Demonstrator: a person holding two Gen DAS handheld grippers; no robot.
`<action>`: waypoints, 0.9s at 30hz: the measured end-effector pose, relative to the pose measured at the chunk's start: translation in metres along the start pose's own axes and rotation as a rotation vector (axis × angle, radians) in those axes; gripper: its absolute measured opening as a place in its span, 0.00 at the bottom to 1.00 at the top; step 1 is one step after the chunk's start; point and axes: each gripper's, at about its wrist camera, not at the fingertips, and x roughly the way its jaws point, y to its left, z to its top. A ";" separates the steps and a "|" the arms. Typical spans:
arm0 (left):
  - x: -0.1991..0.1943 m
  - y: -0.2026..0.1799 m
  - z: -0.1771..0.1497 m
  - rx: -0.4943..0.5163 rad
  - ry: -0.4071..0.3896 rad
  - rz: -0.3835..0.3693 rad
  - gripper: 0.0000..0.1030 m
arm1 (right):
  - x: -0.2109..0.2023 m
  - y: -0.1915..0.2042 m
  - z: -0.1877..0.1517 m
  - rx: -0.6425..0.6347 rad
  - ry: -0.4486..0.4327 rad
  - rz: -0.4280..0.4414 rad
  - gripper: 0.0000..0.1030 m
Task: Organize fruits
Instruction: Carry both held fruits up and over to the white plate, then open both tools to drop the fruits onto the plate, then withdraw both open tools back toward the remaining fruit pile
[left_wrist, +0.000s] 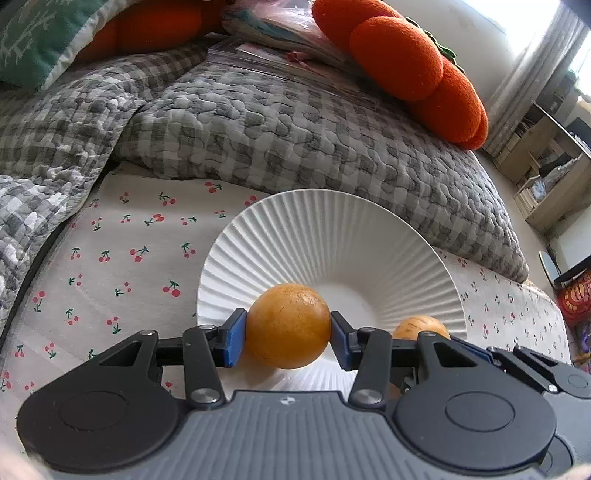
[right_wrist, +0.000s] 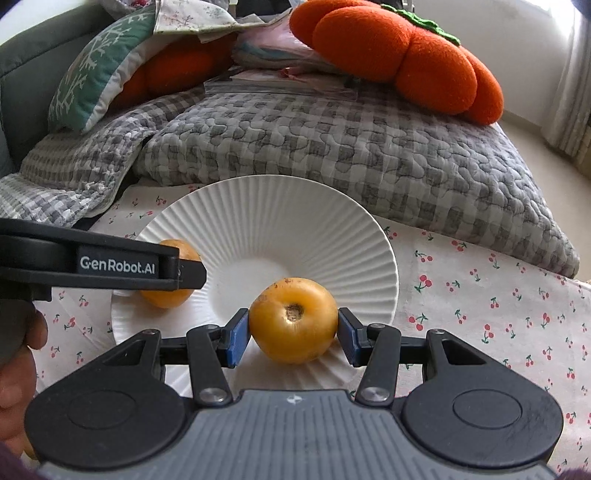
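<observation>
A white ribbed plate (left_wrist: 332, 229) (right_wrist: 266, 214) lies on a cherry-print cloth. My left gripper (left_wrist: 288, 332) is shut on a round yellow-orange fruit (left_wrist: 288, 325), held low over the plate's near side. In the same view the second fruit (left_wrist: 419, 326) peeks out at the right behind the gripper arm. My right gripper (right_wrist: 293, 328) is shut on that other yellow-orange fruit (right_wrist: 293, 319), stem scar facing the camera, over the plate's near rim. In the right wrist view the left gripper's body crosses from the left, partly hiding its fruit (right_wrist: 168, 295).
A grey checked quilt (left_wrist: 295, 125) (right_wrist: 332, 147) is bunched right behind the plate. Orange pumpkin-shaped cushions (left_wrist: 406, 62) (right_wrist: 399, 55) and a green cushion (right_wrist: 96, 70) lie further back. The cherry-print cloth (left_wrist: 122, 266) (right_wrist: 480, 302) spreads left and right of the plate. A hand (right_wrist: 18, 369) grips the left tool.
</observation>
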 end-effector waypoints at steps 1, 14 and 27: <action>0.000 -0.001 -0.001 0.008 0.000 -0.002 0.41 | 0.001 0.001 0.000 0.003 0.003 0.008 0.45; -0.008 0.004 0.002 -0.007 0.024 -0.090 0.43 | -0.015 0.001 0.012 0.034 -0.027 0.074 0.47; -0.056 0.029 0.016 -0.082 -0.042 -0.142 0.50 | -0.047 -0.025 0.009 0.118 -0.064 0.010 0.52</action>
